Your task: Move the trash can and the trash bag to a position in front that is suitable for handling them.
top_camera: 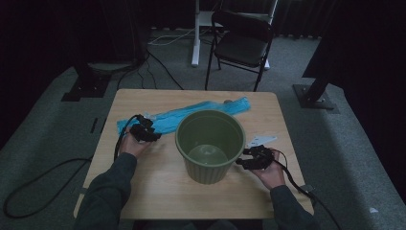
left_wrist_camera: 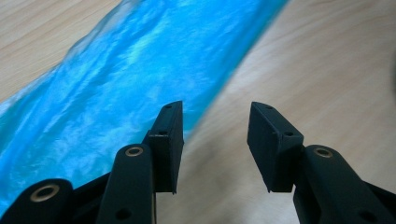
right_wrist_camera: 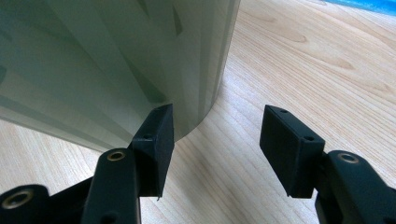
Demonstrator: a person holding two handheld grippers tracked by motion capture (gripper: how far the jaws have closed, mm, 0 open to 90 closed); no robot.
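While both grippers rest low on the table (top_camera: 158, 191), the green bucket (top_camera: 210, 143) stands upright near the table's middle and serves as the landmark. To the bucket's left and behind it lies the blue plastic bag (top_camera: 191, 115), stretched flat in a long band from the far edge of the bucket toward the left gripper (top_camera: 146, 132). In the left gripper view the jaws stand spread with nothing between them; the left-hand jaw overlaps the edge of the bag (left_wrist_camera: 116, 93), while the other sits over bare wood. To the bucket's right, the right gripper (top_camera: 251, 160) sits just beside the bucket's lower wall; in the right gripper view its jaws are likewise spread and hold nothing, one jaw close to the ribbed wall (right_wrist_camera: 116, 70), though contact cannot be confirmed. A small white slip (top_camera: 262, 140) lies on the table to the bucket's right, behind that gripper.

The step in hand appears to be the approach: the left gripper lining up on the bag, the right positioned to steady the bucket. The next move likely calls for the left jaws to advance, straddle the bag's edge and press together on the thin film, which may slip or bunch.
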